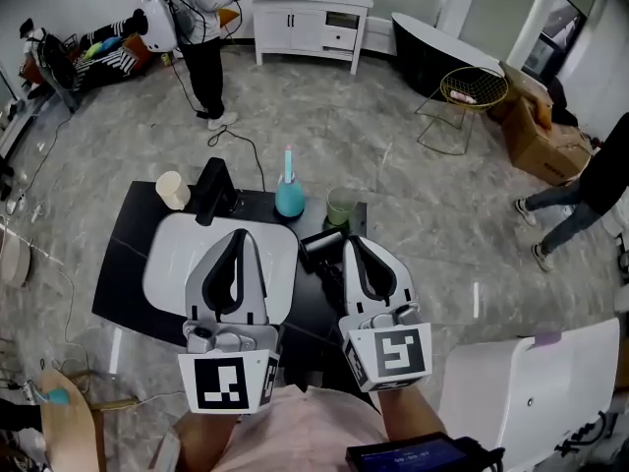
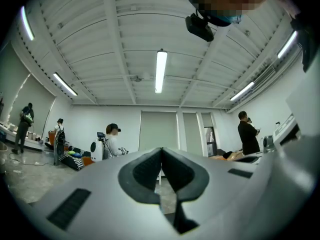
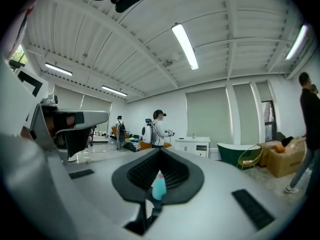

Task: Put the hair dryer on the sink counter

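In the head view the black hair dryer (image 1: pixel 318 246) lies on the black sink counter (image 1: pixel 133 264), just right of the white basin (image 1: pixel 172 264); my right gripper hides part of it. Both grippers are held high above the counter and point level into the room. My left gripper (image 1: pixel 241 232) hangs over the basin; its jaws meet at the tips with nothing between them (image 2: pixel 161 149). My right gripper (image 1: pixel 351 241) is shut and empty too (image 3: pixel 160 150). A teal bottle (image 3: pixel 159 186) shows through the slit below the right gripper's tips.
On the counter's far side stand a cream cup (image 1: pixel 173 190), a black faucet (image 1: pixel 214 190), the teal bottle (image 1: pixel 289 195) and a green cup (image 1: pixel 340 206). A person (image 1: pixel 201 28) stands by a white cabinet (image 1: pixel 310 23). A gold wire chair (image 1: pixel 470 91) and a cardboard box (image 1: pixel 536 131) are far right.
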Demonstrator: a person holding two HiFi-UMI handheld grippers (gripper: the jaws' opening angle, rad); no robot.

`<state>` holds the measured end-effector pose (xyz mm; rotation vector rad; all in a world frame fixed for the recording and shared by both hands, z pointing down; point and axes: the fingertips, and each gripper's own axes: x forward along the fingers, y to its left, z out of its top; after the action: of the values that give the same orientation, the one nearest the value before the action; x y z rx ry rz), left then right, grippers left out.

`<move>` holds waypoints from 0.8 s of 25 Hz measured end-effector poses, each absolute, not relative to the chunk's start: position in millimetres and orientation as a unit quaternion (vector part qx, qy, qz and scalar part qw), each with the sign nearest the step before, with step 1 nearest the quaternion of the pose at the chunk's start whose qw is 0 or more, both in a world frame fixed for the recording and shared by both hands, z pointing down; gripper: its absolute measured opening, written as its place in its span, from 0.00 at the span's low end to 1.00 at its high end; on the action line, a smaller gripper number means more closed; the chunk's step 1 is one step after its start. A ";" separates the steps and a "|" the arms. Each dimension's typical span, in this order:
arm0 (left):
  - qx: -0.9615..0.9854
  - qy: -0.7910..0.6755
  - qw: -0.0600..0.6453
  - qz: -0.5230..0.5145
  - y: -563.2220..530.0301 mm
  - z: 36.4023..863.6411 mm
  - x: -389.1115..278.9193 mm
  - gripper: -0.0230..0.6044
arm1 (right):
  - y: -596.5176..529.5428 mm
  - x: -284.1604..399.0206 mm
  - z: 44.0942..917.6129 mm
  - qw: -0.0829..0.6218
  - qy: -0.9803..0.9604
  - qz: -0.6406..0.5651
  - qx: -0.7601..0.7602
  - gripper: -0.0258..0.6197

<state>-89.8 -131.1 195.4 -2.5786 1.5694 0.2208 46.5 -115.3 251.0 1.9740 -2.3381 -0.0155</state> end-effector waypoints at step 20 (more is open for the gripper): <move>-0.856 0.508 0.055 0.076 -120.0 200.1 -84.9 0.05 | -106.3 40.8 246.4 0.033 -0.770 -0.007 0.638 0.04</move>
<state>-84.9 -120.0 200.1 -2.5998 1.5431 0.2322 40.8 -106.3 246.4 1.9625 -2.3691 -0.0226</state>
